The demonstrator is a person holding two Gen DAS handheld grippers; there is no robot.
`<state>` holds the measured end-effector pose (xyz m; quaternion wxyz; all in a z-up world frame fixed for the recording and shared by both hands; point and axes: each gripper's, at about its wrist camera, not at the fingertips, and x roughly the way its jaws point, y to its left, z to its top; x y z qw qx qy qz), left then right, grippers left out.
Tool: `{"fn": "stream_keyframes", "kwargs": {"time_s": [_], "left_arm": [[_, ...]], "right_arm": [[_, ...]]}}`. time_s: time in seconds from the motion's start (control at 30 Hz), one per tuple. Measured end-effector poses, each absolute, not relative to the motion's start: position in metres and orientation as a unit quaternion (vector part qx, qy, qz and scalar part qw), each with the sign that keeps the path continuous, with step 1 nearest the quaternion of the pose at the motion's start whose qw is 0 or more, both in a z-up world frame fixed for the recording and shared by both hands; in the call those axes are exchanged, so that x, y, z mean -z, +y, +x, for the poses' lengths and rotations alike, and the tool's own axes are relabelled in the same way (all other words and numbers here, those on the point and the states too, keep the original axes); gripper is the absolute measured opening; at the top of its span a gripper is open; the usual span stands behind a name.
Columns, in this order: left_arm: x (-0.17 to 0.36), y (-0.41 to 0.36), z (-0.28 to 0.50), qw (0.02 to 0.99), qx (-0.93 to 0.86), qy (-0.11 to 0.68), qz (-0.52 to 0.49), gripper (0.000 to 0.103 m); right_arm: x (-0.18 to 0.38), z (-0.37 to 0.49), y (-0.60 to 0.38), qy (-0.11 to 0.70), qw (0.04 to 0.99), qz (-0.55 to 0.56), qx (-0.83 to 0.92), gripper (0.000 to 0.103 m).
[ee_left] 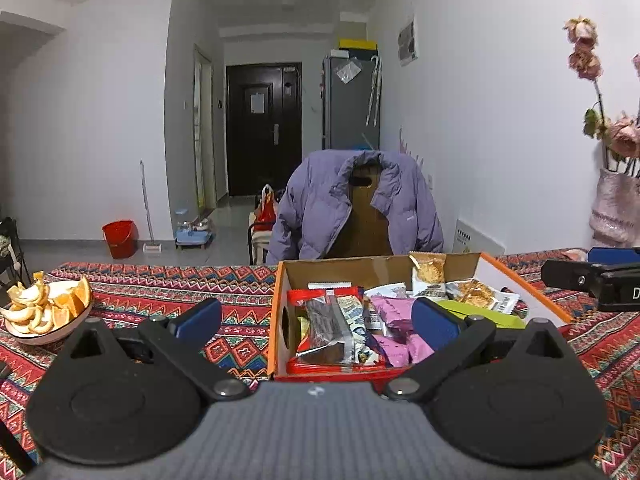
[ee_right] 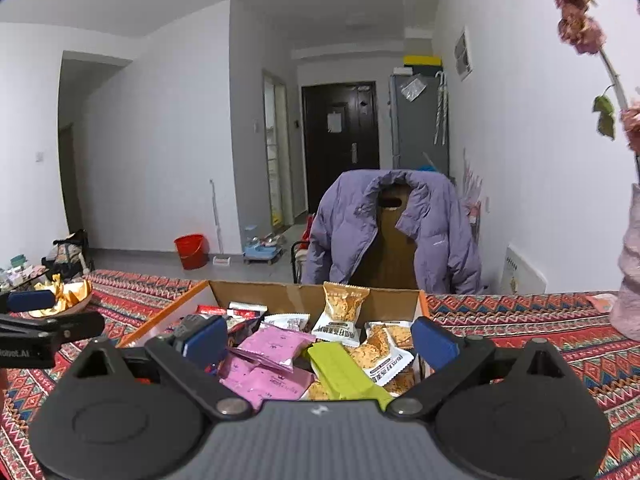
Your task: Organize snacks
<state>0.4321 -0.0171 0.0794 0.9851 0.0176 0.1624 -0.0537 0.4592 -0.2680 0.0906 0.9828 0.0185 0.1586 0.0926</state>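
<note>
An orange-edged cardboard box [ee_left: 280, 296] [ee_right: 280, 296] full of snack packets sits on the patterned tablecloth. Inside lie a red-wrapped dark bar [ee_left: 324, 332], pink packets [ee_left: 396, 320] [ee_right: 272, 352], a green packet [ee_left: 476, 314] [ee_right: 340, 372] and white cracker packs [ee_left: 428, 274] [ee_right: 344, 312]. My left gripper [ee_left: 318, 320] stands open over the box's left near corner, its left finger outside the box, nothing between the pads. My right gripper [ee_right: 320, 338] stands open over the box's near right part, above the pink and green packets, gripping nothing. The right gripper also shows at the right edge of the left wrist view.
A bowl of orange peels and wedges [ee_left: 48, 312] [ee_right: 64, 298] sits on the table at left. A chair with a purple jacket [ee_left: 356, 204] [ee_right: 392, 232] stands behind the box. A pink vase of dried roses [ee_left: 616, 204] stands at right. The patterned tablecloth [ee_left: 168, 280] spreads around the box.
</note>
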Motion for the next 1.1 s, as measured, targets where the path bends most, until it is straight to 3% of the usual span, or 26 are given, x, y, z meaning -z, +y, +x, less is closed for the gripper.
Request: {"fn": "stream_keyframes", "kwargs": {"time_s": [0.63, 1.1], "left_arm": [[-0.076, -0.009, 0.21, 0.991, 0.055, 0.123, 0.008, 0.103], [-0.038, 0.001, 0.057, 0.992, 0.014, 0.119, 0.027, 0.103]], "right_arm": [[-0.087, 0.232, -0.257, 0.126, 0.987, 0.003, -0.101, 0.103], [-0.042, 0.073, -0.228, 0.128, 0.986, -0.002, -0.106, 0.103]]}}
